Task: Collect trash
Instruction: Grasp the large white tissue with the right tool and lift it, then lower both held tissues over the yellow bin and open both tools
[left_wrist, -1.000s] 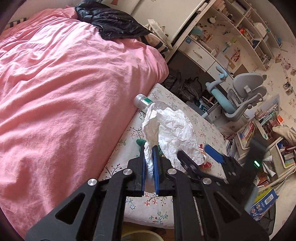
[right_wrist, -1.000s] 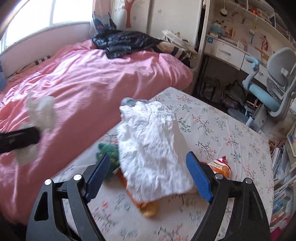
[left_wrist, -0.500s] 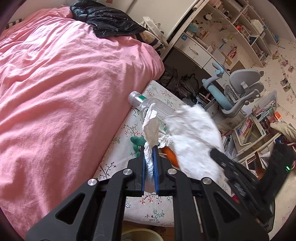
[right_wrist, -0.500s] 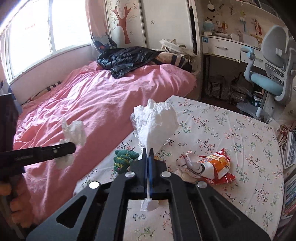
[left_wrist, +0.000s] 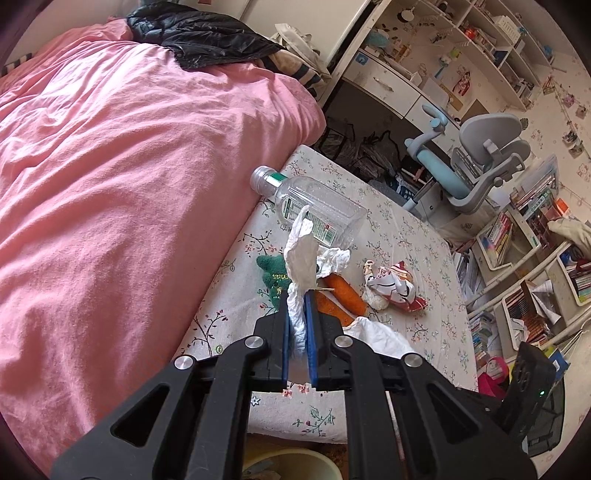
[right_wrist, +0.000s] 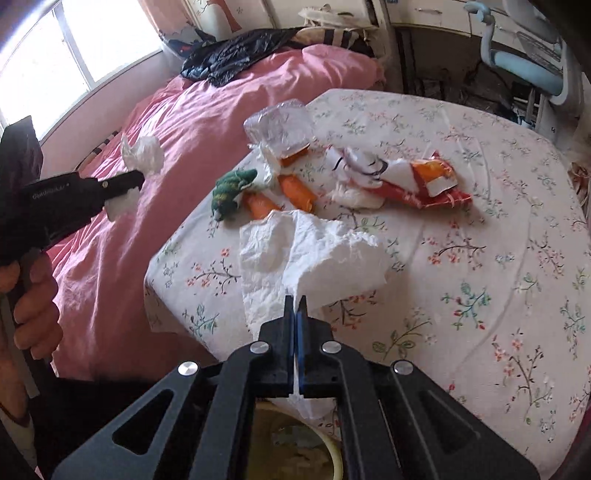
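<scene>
The left gripper (left_wrist: 297, 325) is clamped nearly closed on a crumpled white tissue (left_wrist: 301, 258), which stands up out of the blue pads as a twisted plume. The right gripper (right_wrist: 296, 325) is pinched fully together on a larger white sheet (right_wrist: 314, 258), creased and billowing ahead of its tips, with a tail hanging down behind them.

Beyond the left gripper's tips, on the floral table (left_wrist: 406, 236), lie a green toy (left_wrist: 271, 275), an orange piece (left_wrist: 345, 291), a crushed wrapper (left_wrist: 391, 286) to the right, and farther off a clear bottle (left_wrist: 314, 206) on its side, cap pointing left. The pink bed (left_wrist: 129, 184) fills the left; a desk chair (left_wrist: 476, 155) and bookshelves (left_wrist: 517, 229) stand far right. Only this view shows the bottle's cap and label. The sheet shows here as a white edge (left_wrist: 380, 338) just right of the gripper, and the right gripper's body (left_wrist: 532, 373) at lower right.

The right wrist view shows what the left cannot: the left gripper from the side (right_wrist: 110, 184) at far left over the bed, tissue (right_wrist: 144, 155) bulging above and below its tips, and the person's hand (right_wrist: 33, 295) on its handle. The bottle (right_wrist: 280, 127) appears end-on, base toward the camera. The wrapper (right_wrist: 417, 181) reads clearly as red, orange and white, and 2 orange pieces (right_wrist: 295, 190) show beside the toy (right_wrist: 231, 188). A yellowish bin rim (right_wrist: 332, 446) sits right under this gripper; the left view shows a bin rim (left_wrist: 314, 458) below its gripper too.
</scene>
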